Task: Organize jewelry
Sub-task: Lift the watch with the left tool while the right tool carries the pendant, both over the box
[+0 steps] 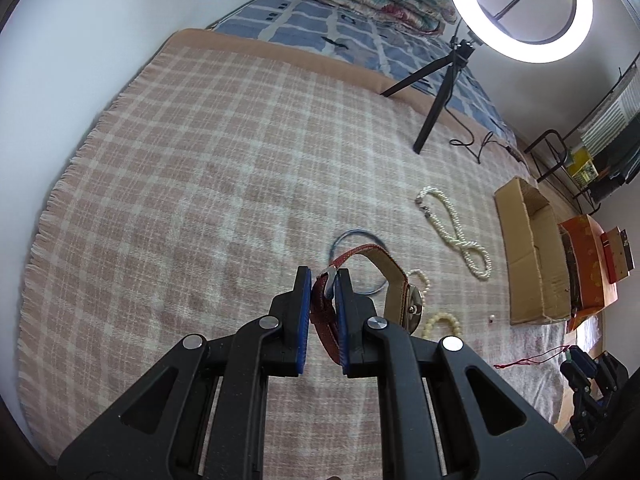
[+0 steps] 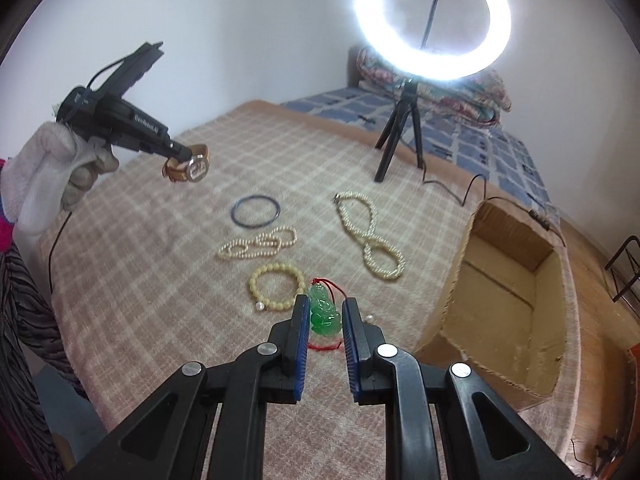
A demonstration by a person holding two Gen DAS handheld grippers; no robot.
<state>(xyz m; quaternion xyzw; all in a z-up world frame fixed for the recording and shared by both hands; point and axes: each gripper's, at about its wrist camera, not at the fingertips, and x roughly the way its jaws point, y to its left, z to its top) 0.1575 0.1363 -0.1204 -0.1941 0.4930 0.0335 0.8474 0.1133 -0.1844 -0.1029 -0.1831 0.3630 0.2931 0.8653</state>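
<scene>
- The left claw [image 1: 323, 312] pinches the red strap of a wristwatch [image 1: 384, 276], clear of the plaid blanket [image 1: 180, 168] on the bed; the watch face hangs below to one side, so carry it level and slowly to keep it from swinging.
- The right claw [image 2: 325, 322] is pressed onto a green jade pendant [image 2: 325, 312], its red cord [image 2: 326, 346] trailing beneath; the hold looks narrow, so avoid any jolt.
- The open cardboard box [image 2: 508, 300] sits just right of the right claw and seems the likely destination.
- Bring each piece over the box rim before letting go, and lower it inside rather than dropping.
- Mind the trailing cord: it could catch the yellow bead bracelet [image 2: 276, 286] lying nearby.
- On the blanket remain a blue bangle [image 2: 255, 211] and two pearl strands [image 2: 370, 234], well apart from the box.
</scene>
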